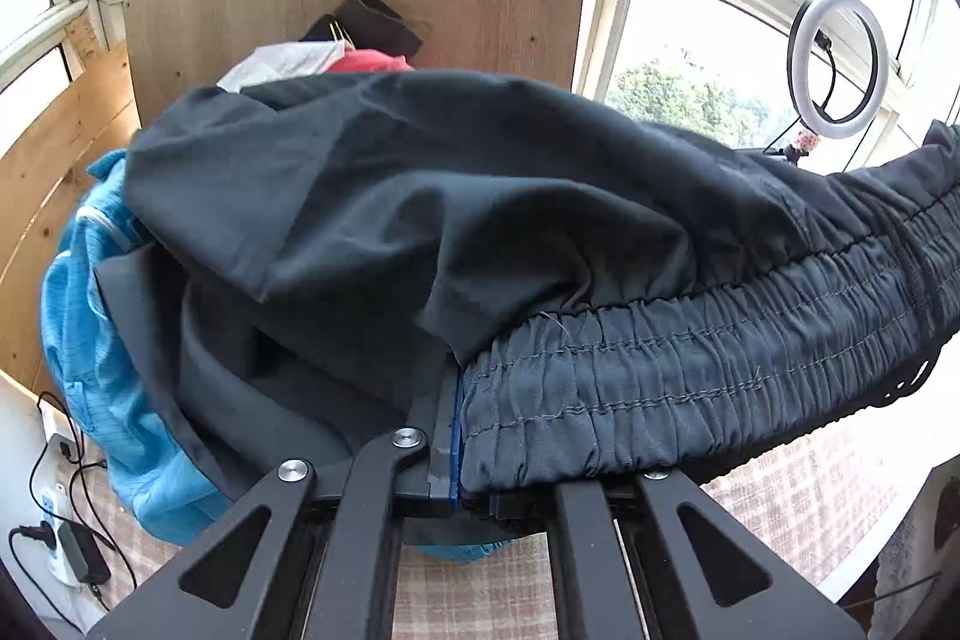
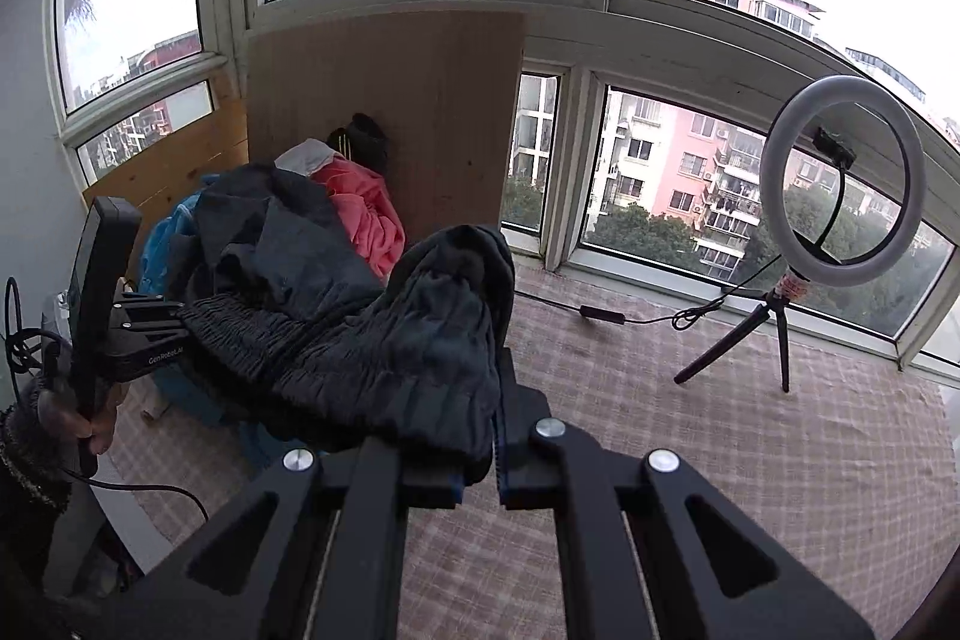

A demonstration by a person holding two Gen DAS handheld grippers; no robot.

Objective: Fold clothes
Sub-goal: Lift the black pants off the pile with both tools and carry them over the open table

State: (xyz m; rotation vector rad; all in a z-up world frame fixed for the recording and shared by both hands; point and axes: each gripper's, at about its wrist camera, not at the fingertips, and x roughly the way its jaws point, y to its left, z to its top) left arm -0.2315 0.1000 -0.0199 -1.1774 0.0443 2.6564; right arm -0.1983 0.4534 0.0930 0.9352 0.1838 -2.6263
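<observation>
- Left hand-held gripper (image 1: pixel 459 451): jaws closed on the elastic waistband of the dark trousers (image 1: pixel 420 196), at the band's left end. The grip looks narrow, near the band's edge.
- Right hand-held gripper (image 2: pixel 480 466): jaws closed on a bunched part of the same waistband, with cloth heaped over its left finger.
- Trousers: waistband held in the air between the two hand-held grippers; the legs trail ahead of them onto the pile (image 2: pixel 336 214) of blue, red and white clothes on the bench (image 2: pixel 660 430).
- Risk, slip: the elastic is stretched between the two holds. More pull apart could draw it out of the left jaws.
- Risk, drag: the legs lie on the pile. Lifting or pulling back could carry the blue garment (image 1: pixel 84 316) along or off the bench edge.
- Risk, poor fold: the right hold is a bunch, not a flat edge, so the band may lie twisted when set down.
- Risk, collision: the ring light (image 2: pixel 846 184) stands ahead and to the right of the right hand-held gripper; a wide swing could topple it.
</observation>
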